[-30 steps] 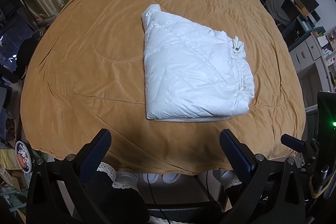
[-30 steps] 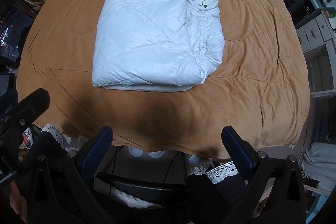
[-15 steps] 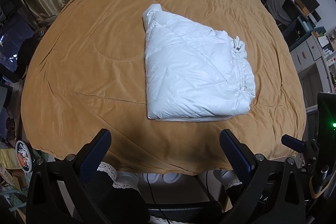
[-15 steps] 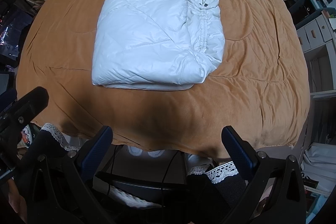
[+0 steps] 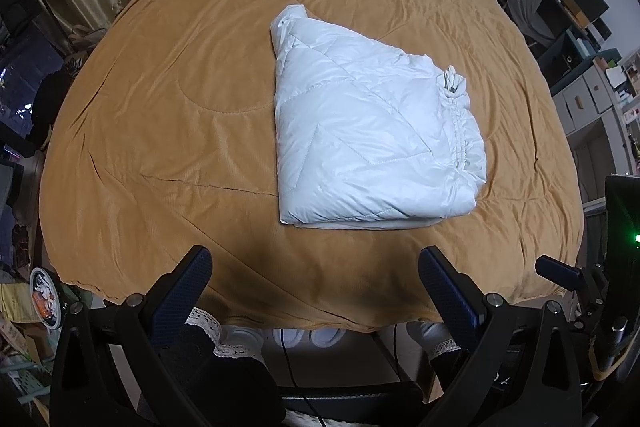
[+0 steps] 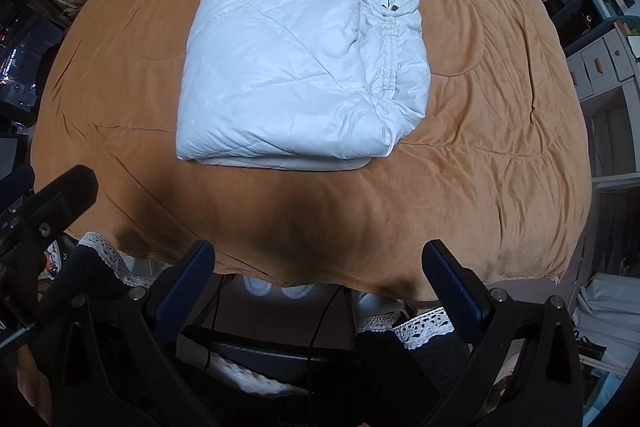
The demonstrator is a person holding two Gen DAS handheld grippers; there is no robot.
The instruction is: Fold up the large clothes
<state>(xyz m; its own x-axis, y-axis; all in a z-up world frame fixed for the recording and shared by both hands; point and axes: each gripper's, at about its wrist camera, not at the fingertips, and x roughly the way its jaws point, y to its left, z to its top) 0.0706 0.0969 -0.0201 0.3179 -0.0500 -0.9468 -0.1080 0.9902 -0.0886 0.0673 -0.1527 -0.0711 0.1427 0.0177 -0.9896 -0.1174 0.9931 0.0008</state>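
Left wrist view: a white quilted puffer jacket (image 5: 368,131), folded into a compact rectangular bundle, is seen lying near the middle of a bed covered by a mustard-yellow quilted bedspread (image 5: 160,115). The left claw (image 5: 316,287) is held released over the bed's near edge, well apart from the jacket, nothing being gripped. Likewise, in the right wrist view, the right claw (image 6: 318,283) is spread wide and empty, with the jacket (image 6: 296,75) untouched beyond it.

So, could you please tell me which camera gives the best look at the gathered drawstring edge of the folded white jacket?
The right wrist view: the gathered drawstring edge lies nearer the frame's centre and larger, toggle visible. The left wrist view shows the same edge smaller, out at the white jacket's right side.
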